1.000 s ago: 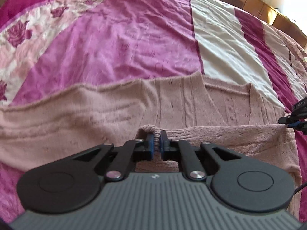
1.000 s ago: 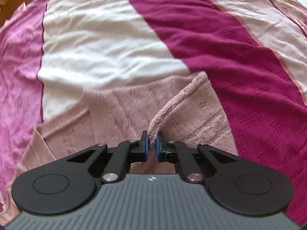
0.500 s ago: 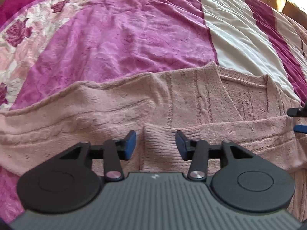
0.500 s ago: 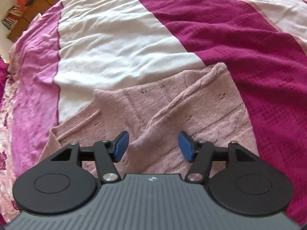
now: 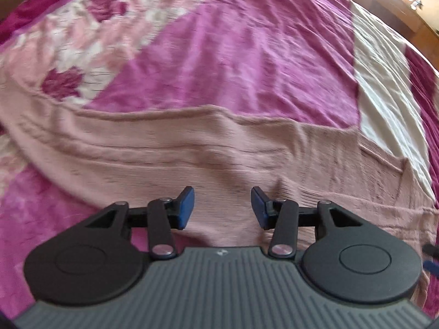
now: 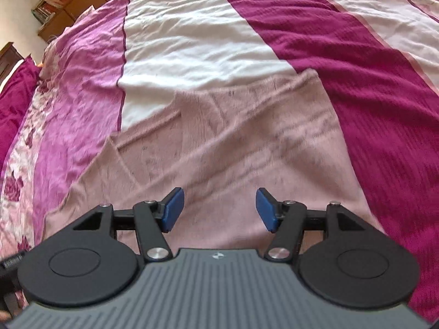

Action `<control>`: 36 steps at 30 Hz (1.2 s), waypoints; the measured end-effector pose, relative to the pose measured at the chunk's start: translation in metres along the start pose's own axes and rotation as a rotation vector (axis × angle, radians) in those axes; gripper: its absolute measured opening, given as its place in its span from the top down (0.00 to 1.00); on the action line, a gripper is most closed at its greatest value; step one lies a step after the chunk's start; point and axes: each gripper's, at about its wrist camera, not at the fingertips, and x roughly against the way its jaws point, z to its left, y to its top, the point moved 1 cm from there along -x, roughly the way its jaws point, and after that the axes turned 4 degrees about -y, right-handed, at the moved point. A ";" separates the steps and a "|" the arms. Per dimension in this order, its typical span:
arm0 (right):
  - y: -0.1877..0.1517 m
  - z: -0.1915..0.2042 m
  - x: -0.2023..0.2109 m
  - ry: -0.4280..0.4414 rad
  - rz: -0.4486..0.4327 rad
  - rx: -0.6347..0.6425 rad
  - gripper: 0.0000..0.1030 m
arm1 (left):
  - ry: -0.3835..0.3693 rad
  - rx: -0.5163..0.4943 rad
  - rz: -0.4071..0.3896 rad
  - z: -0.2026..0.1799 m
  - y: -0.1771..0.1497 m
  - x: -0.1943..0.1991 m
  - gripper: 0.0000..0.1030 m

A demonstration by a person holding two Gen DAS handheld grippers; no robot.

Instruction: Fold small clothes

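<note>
- The left gripper (image 5: 222, 208) is seen pointed steeply down at the bed, its blue pads (image 5: 186, 207) parted, with nothing held between them; only knit fabric lies below the gap.
- The right gripper (image 6: 218, 209) is likewise angled down, its blue pads (image 6: 172, 209) spread wide and empty.
- Both pairs of jaws have been opening within the last moment, and no cloth is caught between them.
- The pink knitted cardigan (image 5: 192, 153) is laid flat across the bed, filling the left wrist view from 9 o'clock to 3 o'clock; in the right wrist view the same garment (image 6: 233, 137) is spread from the centre towards 7 o'clock, a folded-over flap being seen on top.
- The bedspread (image 5: 233, 54) is striped in magenta, cream and deep crimson, with a rose-printed band (image 5: 90, 27) at 10 o'clock in the left wrist view.
- Wooden furniture (image 6: 71, 8) with stacked items on it is seen at 11 o'clock in the right wrist view; what the items are cannot be told.
- A sliver of the other gripper is seen at 4 o'clock in the left wrist view.
</note>
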 end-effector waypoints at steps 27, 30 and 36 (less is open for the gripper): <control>-0.097 0.046 0.032 -0.051 0.112 0.081 0.36 | 0.249 0.425 -0.023 0.212 0.036 -0.016 0.45; -0.101 0.052 0.030 -0.057 0.117 0.095 0.36 | 0.244 0.415 -0.019 0.217 0.036 -0.022 0.45; -0.106 0.058 0.026 -0.069 0.126 0.091 0.36 | 0.221 0.404 -0.028 0.228 0.036 -0.032 0.42</control>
